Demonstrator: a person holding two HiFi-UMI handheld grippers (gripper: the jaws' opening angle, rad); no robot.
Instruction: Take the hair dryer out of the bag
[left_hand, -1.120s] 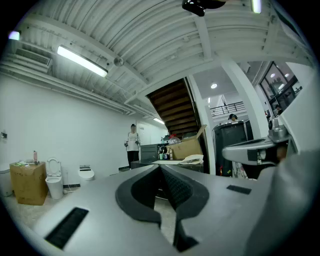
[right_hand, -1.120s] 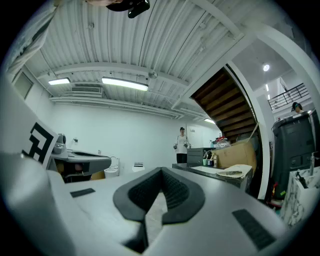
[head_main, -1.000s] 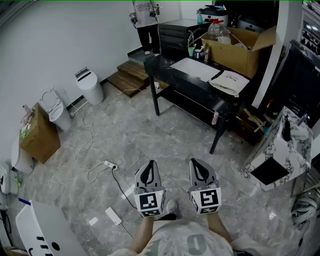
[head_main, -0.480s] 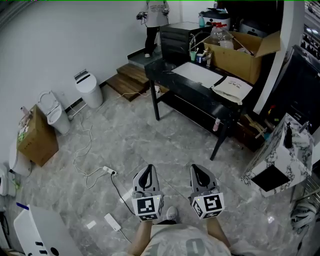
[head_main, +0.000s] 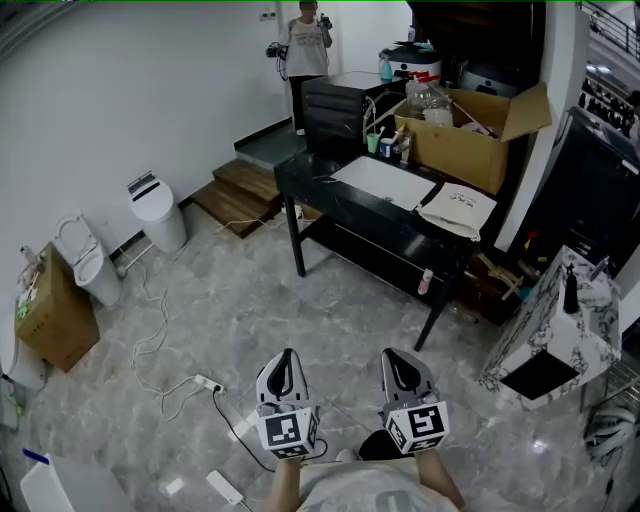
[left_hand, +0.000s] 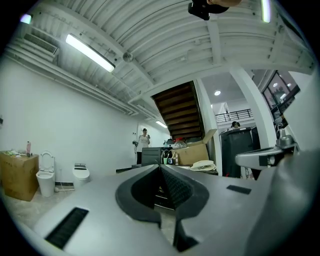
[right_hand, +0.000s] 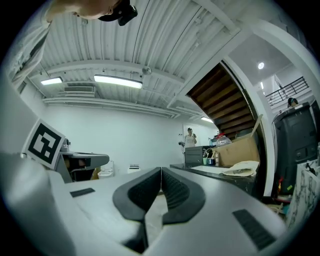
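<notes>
A cream cloth bag (head_main: 458, 208) lies flat on the right end of a black table (head_main: 310, 178) across the room; it also shows small in the left gripper view (left_hand: 202, 165) and the right gripper view (right_hand: 241, 169). No hair dryer is visible. My left gripper (head_main: 285, 358) and right gripper (head_main: 397, 358) are held side by side over the marble floor, pointing level toward the table and well short of it. Both are shut with nothing between the jaws, as seen on the left gripper (left_hand: 161, 167) and the right gripper (right_hand: 161, 170) in their own views.
An open cardboard box (head_main: 465, 135), bottles and a white sheet (head_main: 385, 182) share the table. A person (head_main: 305, 45) stands at the back. A power strip (head_main: 205, 383) and cable lie on the floor to the left; a marbled box (head_main: 560, 320) stands right.
The view has moved forward across the floor toward the table. Both grippers moved with it, still shut and side by side. The person at the back has shifted a little.
</notes>
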